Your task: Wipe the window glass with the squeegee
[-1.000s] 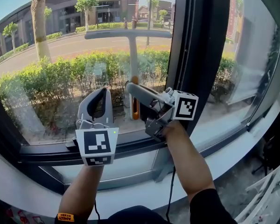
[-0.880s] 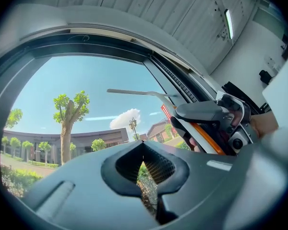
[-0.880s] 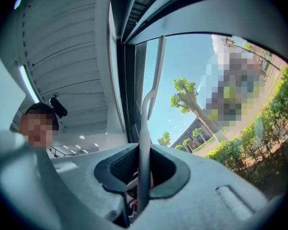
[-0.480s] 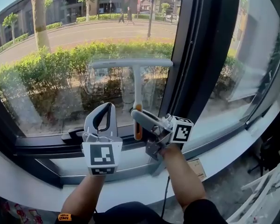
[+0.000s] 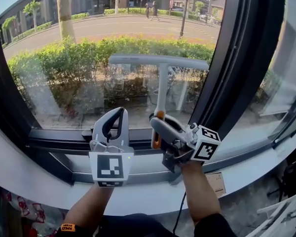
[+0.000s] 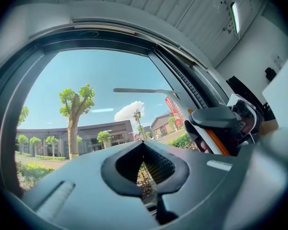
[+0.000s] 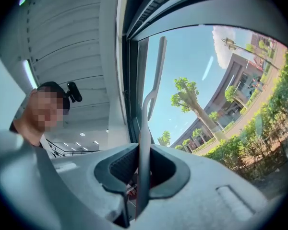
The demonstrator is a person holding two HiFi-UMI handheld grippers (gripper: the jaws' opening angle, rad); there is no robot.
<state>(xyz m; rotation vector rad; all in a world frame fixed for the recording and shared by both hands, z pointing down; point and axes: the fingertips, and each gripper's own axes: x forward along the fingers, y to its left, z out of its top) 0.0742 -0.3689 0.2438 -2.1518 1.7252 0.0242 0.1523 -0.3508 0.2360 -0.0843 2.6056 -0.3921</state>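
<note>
Clamping the slim grey stem of the T-shaped squeegee (image 5: 159, 60), the ribbed fingers of the right gripper (image 5: 157, 132) are holding its long flat blade against the smooth window glass (image 5: 79, 83), while the fingers of the left gripper (image 5: 117, 113) are sitting closed together, empty, just beside.

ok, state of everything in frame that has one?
squeegee: upright, blade level against the glass, handle clamped low down
right gripper: shut on squeegee handle
left gripper: shut, empty
window glass: hazy patches in the lower part; film or reflection, cannot tell
</note>
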